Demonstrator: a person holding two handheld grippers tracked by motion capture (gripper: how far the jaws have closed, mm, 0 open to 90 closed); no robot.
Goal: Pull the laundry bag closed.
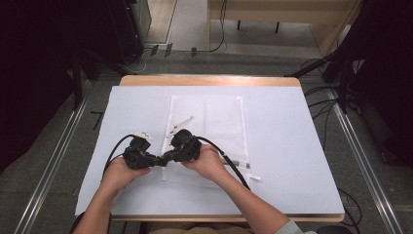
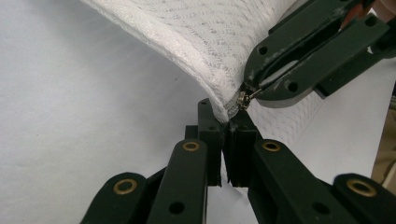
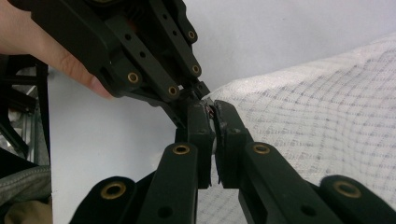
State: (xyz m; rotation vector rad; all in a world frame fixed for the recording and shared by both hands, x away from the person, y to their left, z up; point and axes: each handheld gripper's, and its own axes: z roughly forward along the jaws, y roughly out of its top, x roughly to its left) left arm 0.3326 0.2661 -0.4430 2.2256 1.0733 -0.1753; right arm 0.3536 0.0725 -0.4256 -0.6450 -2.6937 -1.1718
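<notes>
The mesh bag (image 1: 207, 131) lies flat on the white table cover (image 1: 292, 161), its near-left corner lifted off the cover where both grippers meet.

Left gripper (image 2: 227, 122): jaws closed on the bag's corner seam, directly beside the zipper slider (image 2: 243, 100). Right gripper (image 3: 212, 114): jaws closed on the small metal zipper pull at that same corner.

Handling, as judged: the bag is light, thin, soft netting. It drapes and will bunch or slide across the cover unless anchored. Its mesh panels offer little purchase and may snag. Take hold only at the reinforced seam edge and the zipper pull. The pull is small and hard, so a slipped grip is likely; keep tension along the zipper line.

Contents: the bag appears flat and empty; through the mesh, nothing can be made out inside.

Beyond the corner, two white clips (image 1: 178, 124) lie near the bag's left edge.
</notes>
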